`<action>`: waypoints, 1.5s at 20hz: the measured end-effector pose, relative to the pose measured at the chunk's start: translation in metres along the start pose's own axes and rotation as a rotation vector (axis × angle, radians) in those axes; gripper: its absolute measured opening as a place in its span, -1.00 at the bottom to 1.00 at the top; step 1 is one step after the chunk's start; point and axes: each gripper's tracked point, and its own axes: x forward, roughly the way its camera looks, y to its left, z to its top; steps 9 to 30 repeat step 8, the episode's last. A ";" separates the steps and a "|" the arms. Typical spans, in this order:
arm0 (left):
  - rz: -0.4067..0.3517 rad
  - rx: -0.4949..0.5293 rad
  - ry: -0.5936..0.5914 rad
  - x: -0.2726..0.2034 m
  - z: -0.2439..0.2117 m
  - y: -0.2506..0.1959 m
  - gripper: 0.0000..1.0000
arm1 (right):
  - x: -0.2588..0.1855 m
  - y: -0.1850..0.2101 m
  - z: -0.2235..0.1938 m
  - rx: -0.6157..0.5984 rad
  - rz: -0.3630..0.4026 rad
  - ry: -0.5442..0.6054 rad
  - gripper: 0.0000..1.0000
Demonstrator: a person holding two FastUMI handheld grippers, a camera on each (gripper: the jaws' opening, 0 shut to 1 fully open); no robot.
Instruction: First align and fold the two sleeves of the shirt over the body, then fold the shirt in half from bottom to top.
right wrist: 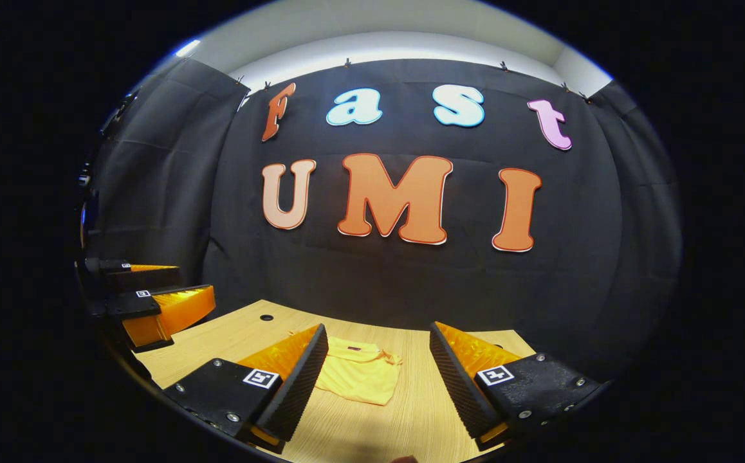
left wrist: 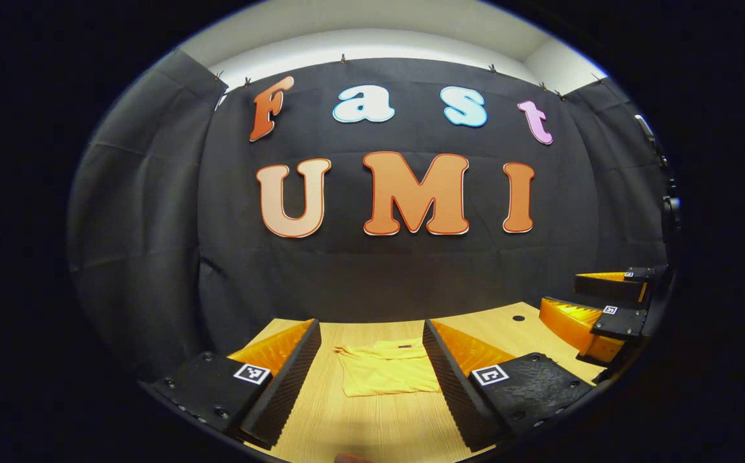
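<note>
The yellow shirt (left wrist: 386, 368) is lying flat on the wooden table (left wrist: 372, 424), toward the far edge by the booth wall, roughly mid-width. It's looking pretty compact already: a small rectangle with the collar at the far end, so the sleeves are probably tucked over the body, though that can't be told for sure from this far off. The bottom-to-top fold is being judged as either done or nearly so; the shape is too small to call.

In the left gripper view, the left gripper (left wrist: 372, 366) is being held up off the table, fingers spread wide, nothing being pinched, with the shirt framed right in the gap between them. In the right gripper view, the right gripper (right wrist: 379, 366) is being held the same way, spread open and empty above the near part of the table, the shirt sitting just inside its left finger. Each gripper is also being seen from the other's camera, out at the side and raised clear of the table.

Why hold them like that? Probably both are being kept back and high so the whole shirt is being seen square-on, which is handy for checking alignment before anything is touched. Spread jaws are making sense too, since a cloth edge would need to be slid between the fingers.

A small dark hole (left wrist: 518, 318) is sitting in the table near the far right corner, well apart from the shirt.
</note>
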 end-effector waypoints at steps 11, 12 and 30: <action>0.057 0.098 -0.124 -0.035 0.005 0.011 0.94 | -0.028 0.004 -0.003 -0.034 0.032 -0.027 0.92; 0.057 0.098 -0.124 -0.035 0.005 0.011 0.94 | -0.028 0.004 -0.003 -0.034 0.032 -0.027 0.92; 0.057 0.098 -0.124 -0.035 0.005 0.011 0.94 | -0.028 0.004 -0.003 -0.034 0.032 -0.027 0.92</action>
